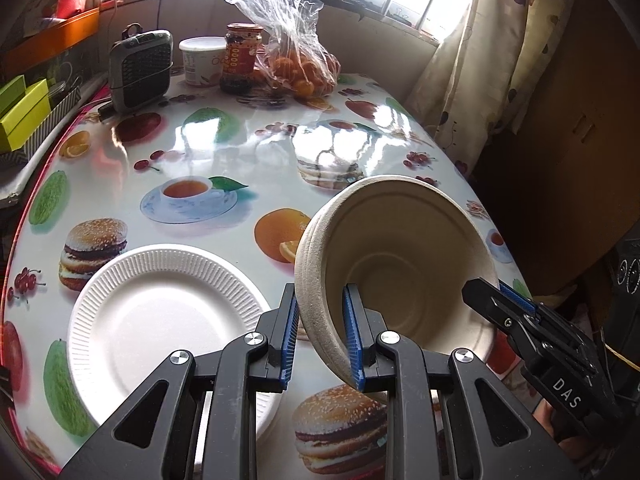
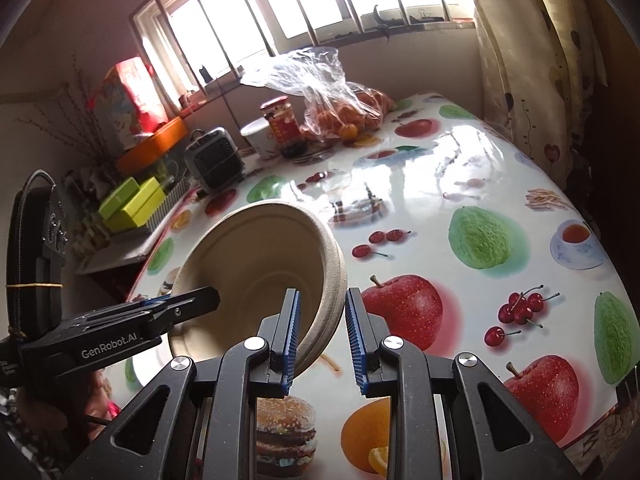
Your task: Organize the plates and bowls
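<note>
A beige paper bowl (image 1: 400, 264) hung tilted above the fruit-printed surface (image 1: 224, 152), its open mouth turned toward both cameras, pinched at opposite sides of its rim by two hand-held grippers. The left gripper (image 1: 322, 332) had its blue-padded fingers (image 1: 352, 332) drawn in close on the bowl's left rim, one pad outside the wall and one inside. The right gripper (image 2: 322, 332) gripped the opposite rim in the same way, its fingers (image 2: 290, 336) narrowed onto the wall, though in its own view a small gap showed between the outer pad and the bowl's edge. Each gripper appeared in the other's view: the right one reached in from the lower right of the left wrist camera, and the left one came in from the lower left of the right wrist camera.

A white ribbed paper plate (image 1: 168, 320) lay flat on the surface just left of the bowl and below it, near the closer edge; its lower part was hidden behind the left gripper's frame. The bowl did not touch the plate.

At the far end of the surface, under a barred window (image 2: 280, 12), stood a small grey fan heater (image 1: 140, 68), a white tub (image 1: 202, 60), a red-lidded jar (image 1: 242, 56) and a clear plastic bag of oranges (image 1: 296, 56), all well apart from the bowl. A patterned curtain (image 1: 492, 48) hung at the right.
</note>
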`<state>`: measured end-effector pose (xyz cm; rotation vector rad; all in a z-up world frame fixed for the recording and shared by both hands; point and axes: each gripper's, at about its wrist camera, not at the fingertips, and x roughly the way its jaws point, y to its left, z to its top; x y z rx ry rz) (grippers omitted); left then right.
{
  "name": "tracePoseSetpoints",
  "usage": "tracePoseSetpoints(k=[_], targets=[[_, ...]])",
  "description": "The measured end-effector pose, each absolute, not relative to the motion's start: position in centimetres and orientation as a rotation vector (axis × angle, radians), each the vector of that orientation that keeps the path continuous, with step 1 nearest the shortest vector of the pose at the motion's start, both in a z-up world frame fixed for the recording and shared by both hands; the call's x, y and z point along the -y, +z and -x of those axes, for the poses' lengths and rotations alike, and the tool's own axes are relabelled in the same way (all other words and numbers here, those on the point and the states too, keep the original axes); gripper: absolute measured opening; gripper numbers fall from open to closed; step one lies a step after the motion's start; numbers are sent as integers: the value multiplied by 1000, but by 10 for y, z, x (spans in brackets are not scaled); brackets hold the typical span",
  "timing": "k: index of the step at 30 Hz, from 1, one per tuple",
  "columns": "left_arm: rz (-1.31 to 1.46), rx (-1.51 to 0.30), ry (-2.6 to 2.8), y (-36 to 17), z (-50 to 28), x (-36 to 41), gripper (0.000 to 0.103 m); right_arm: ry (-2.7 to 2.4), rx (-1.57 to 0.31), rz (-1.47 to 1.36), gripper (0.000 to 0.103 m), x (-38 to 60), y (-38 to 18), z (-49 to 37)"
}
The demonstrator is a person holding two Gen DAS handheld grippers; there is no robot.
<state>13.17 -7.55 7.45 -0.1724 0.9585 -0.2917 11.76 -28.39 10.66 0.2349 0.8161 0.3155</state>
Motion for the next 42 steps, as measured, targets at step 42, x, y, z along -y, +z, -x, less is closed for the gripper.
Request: tracePoseSetpoints(k=[42], targets=[[278,-944,-35,65,-109,-41,23,576,-906,-175,23,167,87,-136]])
